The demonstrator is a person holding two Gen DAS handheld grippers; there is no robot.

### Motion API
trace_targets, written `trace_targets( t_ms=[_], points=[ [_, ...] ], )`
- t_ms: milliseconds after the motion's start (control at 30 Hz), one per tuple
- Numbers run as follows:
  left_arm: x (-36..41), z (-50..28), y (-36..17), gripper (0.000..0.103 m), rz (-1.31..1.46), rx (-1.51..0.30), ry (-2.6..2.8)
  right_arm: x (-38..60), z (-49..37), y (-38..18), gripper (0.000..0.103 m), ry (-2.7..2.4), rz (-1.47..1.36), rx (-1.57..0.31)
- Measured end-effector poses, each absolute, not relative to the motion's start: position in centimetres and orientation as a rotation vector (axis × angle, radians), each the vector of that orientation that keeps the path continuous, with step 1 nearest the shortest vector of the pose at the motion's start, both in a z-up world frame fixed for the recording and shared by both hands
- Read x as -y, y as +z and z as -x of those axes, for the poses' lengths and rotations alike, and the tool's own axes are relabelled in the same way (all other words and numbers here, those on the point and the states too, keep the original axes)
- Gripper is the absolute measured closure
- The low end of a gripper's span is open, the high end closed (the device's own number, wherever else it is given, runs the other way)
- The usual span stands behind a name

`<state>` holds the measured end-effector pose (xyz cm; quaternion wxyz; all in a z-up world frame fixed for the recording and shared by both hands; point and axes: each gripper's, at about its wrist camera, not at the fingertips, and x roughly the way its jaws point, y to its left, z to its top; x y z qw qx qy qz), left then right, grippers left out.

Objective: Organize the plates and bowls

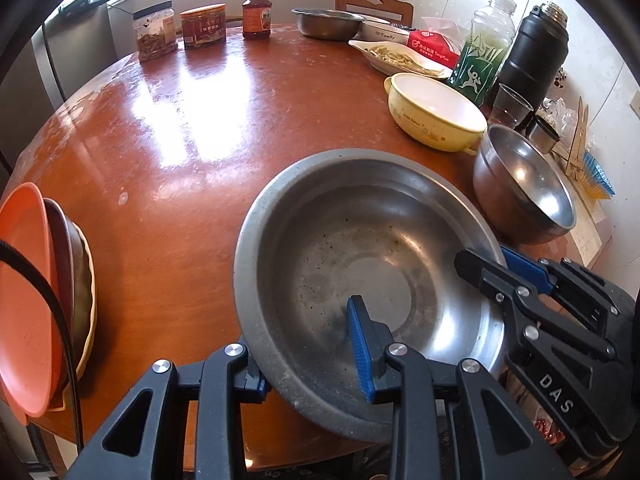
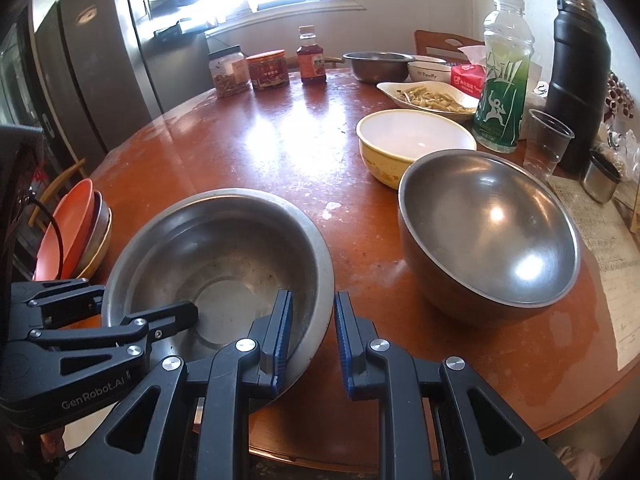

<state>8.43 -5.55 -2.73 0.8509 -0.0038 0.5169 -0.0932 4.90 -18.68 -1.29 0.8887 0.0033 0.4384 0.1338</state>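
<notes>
Fingers (image 1: 362,344) astride steel basin (image 1: 320,240) rim

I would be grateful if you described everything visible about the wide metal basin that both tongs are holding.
The basin is a wide, shallow, round dish of dull grey metal, steel by the look of it, with a flat rolled rim and a flat circular base. Inside it is empty but smudged with dark specks. It sits tilted at the near edge of the brown table. The left tongs clamp its near rim, and the right tongs are shut on its right rim, one finger inside and one outside. Nothing else touches it.
</notes>
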Motion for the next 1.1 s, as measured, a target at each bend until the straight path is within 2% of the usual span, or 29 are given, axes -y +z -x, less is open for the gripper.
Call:
trace_targets(
  t_ms=[967, 1100],
  points=[
    [4.4, -11.8, -3.1, 0.07, 0.055, -1.088, -0.136, 18.1, -7.0, -0.9, 0.079, 0.331, 0.036, -0.961],
    [4.7, -11.8, -3.1, 0.067, 0.042, -1.095, -0.142, 18.2, -7.1, -0.5, 0.079, 0.318, 0.033, -0.947]
  ],
)
